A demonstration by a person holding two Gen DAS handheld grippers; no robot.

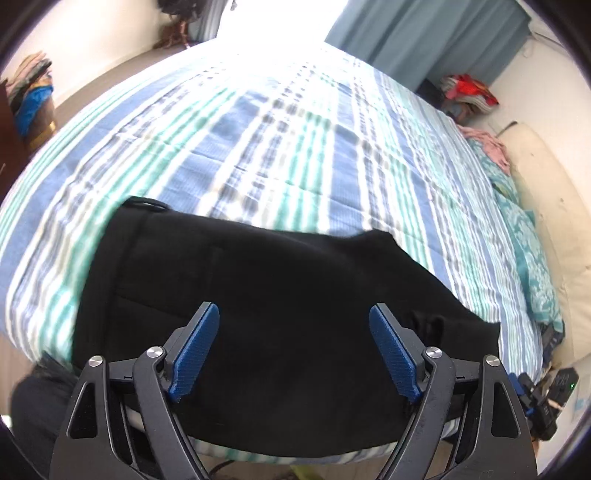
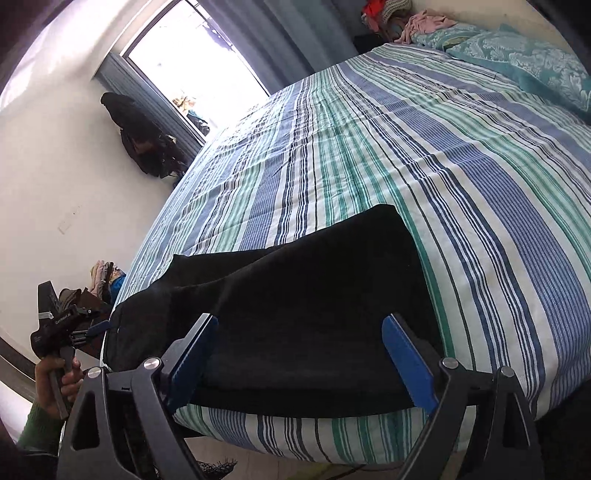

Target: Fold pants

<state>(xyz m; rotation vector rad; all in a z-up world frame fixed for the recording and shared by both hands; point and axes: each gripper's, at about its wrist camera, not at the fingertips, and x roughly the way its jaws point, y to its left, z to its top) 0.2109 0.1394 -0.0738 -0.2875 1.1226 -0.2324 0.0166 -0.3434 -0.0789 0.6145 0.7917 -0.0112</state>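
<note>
Black pants lie folded flat on the striped bed near its front edge; they also show in the right wrist view. My left gripper is open and empty, hovering just above the pants near the bed edge. My right gripper is open and empty, over the right end of the pants at the bed edge. The left gripper, held in a hand, shows at the left of the right wrist view. The right gripper's body shows at the lower right of the left wrist view.
The blue, green and white striped bed cover stretches back to a window. A teal pillow and pink cloth lie at the head. Clothes piles stand by the wall. A dark garment hangs beside the window.
</note>
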